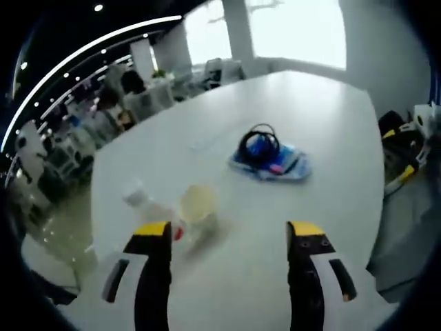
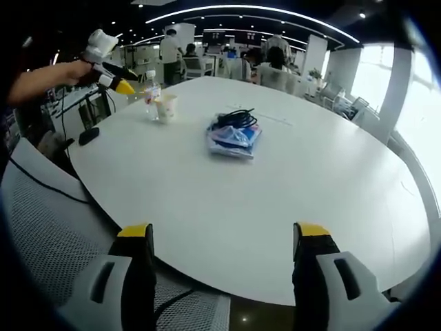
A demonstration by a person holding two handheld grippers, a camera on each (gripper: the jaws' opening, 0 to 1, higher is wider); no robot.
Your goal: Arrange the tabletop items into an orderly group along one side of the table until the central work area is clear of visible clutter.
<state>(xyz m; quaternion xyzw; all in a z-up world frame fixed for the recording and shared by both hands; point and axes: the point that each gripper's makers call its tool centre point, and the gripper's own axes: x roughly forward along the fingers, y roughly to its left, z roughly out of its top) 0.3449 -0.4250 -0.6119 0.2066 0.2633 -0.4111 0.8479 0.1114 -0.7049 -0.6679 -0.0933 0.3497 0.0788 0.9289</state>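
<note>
Hovering with jaws spread wide, the left gripper [image 1: 229, 238] nears a clear plastic bottle [image 1: 148, 205] and pale paper cup [image 1: 199, 207] by the white round table's [image 2: 275, 200] edge; the right gripper [image 2: 224, 238] also gapes.

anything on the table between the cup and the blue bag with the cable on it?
No. Between the cup and the blue bag under the black cable, the white table is bare. The right gripper view shows it clearly; the left gripper view agrees.

A grey mesh chair [image 2: 48, 234] sits at the near table edge (a dark cable trails across it); people [image 2: 275, 58] sit at desks beyond the far side; curved ceiling light strips [image 2: 241, 8] arc overhead; bright windows [image 1: 289, 27] line 1 wall.
</note>
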